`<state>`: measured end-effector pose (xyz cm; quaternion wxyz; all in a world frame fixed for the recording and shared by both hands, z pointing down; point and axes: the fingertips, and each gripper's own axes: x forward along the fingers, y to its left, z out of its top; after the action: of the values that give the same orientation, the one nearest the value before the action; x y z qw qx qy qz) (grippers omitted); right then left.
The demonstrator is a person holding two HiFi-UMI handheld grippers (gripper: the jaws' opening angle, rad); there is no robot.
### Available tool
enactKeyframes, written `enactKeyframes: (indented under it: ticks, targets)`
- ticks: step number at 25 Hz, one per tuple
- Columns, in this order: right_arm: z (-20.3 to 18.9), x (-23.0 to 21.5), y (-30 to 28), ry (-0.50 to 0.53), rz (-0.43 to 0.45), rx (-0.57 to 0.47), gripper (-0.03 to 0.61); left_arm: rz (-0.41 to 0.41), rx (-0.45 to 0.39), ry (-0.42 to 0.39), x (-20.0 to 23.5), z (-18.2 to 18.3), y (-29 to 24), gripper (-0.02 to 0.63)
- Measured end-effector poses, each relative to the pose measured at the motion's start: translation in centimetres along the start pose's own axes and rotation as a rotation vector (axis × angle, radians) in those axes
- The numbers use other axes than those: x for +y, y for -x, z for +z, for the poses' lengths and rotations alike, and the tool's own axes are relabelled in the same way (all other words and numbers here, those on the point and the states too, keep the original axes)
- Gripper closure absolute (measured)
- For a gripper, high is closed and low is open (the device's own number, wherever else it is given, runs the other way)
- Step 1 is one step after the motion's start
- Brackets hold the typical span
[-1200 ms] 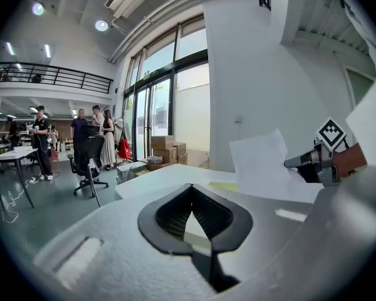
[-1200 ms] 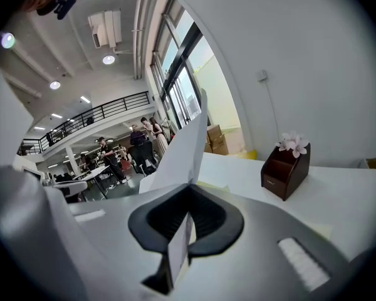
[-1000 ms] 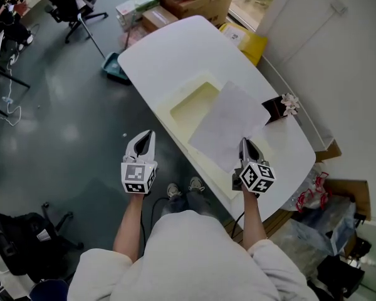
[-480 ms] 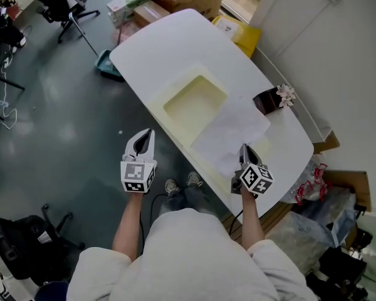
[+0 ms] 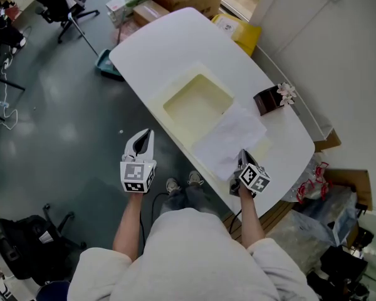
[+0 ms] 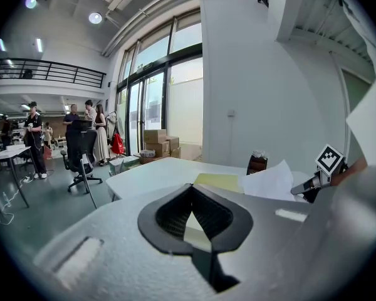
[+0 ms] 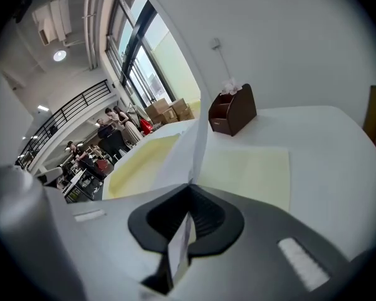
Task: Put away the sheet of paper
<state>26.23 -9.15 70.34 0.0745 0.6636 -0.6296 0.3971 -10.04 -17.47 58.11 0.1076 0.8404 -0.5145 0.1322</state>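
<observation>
Over on the left, the left gripper (image 5: pixel 145 137) had barely stirred: it hung off the worktop's (image 5: pixel 175 42) near edge, above the floor (image 5: pixel 62 124), well apart from everything. Its fingers (image 6: pixel 169 215) were closed tip to tip with nothing between them, so that hand was idle.

Moving across, the deep yellow hollow (image 5: pixel 194 102) in the worktop now lay fully uncovered. A second ago the sheet of paper (image 5: pixel 232 137) had been held up flat, with a corner overhanging it. Since then the sheet had come down and drawn back toward the person. It no longer floated; it sagged, its far part slumped on the worktop just right of the hollow, over a flatter yellow patch (image 7: pixel 250 174). That read as the lowering stage of putting it away, with the paper nearly down but not yet let go.

Then the right gripper (image 5: pixel 241 155), which had dropped toward the near edge and rolled as it went. Its fingers (image 7: pixel 210 221) were clenched hard on the sheet's near edge, the thin white edge pinched between them and rising away in front.

Farthest right, the brown box (image 5: pixel 267 100) stood near the sheet's far corner, apparently not touching it.
</observation>
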Motion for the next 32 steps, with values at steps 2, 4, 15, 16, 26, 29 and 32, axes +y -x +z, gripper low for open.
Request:
enactKeyframes:
  ticks: [2, 4, 15, 16, 26, 29, 32]
  targets:
    - [-0.3, 0.0, -0.2, -0.010, 0.000, 0.007, 0.575, 0.002, 0.002, 0.001, 0.1, -0.1, 0.1, 0.607]
    - [-0.4, 0.1, -0.6, -0.033, 0.009, 0.010, 0.575, 0.004, 0.004, 0.002, 0.1, -0.2, 0.1, 0.608]
    - [-1.3, 0.4, -1.8, -0.255, 0.102, 0.054, 0.575, 0.015, 0.006, 0.008, 0.7, -0.3, 0.1, 0.607]
    - [-1.3, 0.4, -1.9, -0.276, 0.113, 0.057, 0.575, 0.015, 0.006, 0.009, 0.7, -0.3, 0.1, 0.608]
    - [-1.1, 0.5, -3.1, -0.501, 0.198, 0.068, 0.575, 0.020, 0.007, 0.017, 1.2, -0.3, -0.4, 0.607]
    - [-1.2, 0.1, -3.4, -0.516, 0.199, 0.069, 0.575, 0.023, 0.010, 0.019, 1.4, -0.4, -0.5, 0.607]
    - [-1.4, 0.2, -3.7, -0.492, 0.198, 0.083, 0.575, 0.026, 0.012, 0.022, 1.6, -0.5, -0.6, 0.608]
